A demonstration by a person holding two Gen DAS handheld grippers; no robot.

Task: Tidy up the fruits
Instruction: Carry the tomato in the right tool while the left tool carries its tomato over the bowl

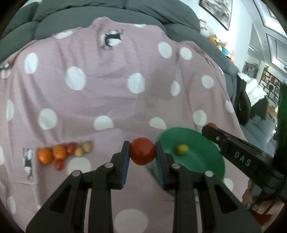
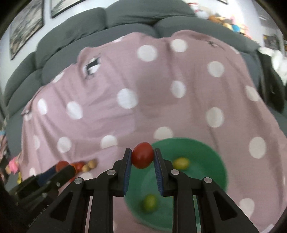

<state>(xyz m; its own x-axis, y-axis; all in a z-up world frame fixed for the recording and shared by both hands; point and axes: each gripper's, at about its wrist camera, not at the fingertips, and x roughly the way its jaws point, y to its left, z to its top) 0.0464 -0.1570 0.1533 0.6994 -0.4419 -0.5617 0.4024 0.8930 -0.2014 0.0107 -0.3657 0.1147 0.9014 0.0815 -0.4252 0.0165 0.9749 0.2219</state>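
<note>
Polka-dot pink blanket (image 1: 107, 86) beneath glossy round red tomatoes (image 1: 142, 151) clamped in both grippers (image 2: 142, 157).

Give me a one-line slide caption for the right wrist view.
Right gripper holds a red tomato above a green bowl containing two yellow-green fruits, on a pink polka-dot cloth.

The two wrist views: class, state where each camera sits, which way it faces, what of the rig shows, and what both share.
Left wrist: on the left gripper, facing along its fingers over the pink dotted blanket; it clamps a red tomato; the right gripper enters at right.
Right wrist: on the right gripper, over the green round plate, clamping another red tomato; the left gripper shows lower left.
Shared: plate, blanket, grey sofa.
</note>
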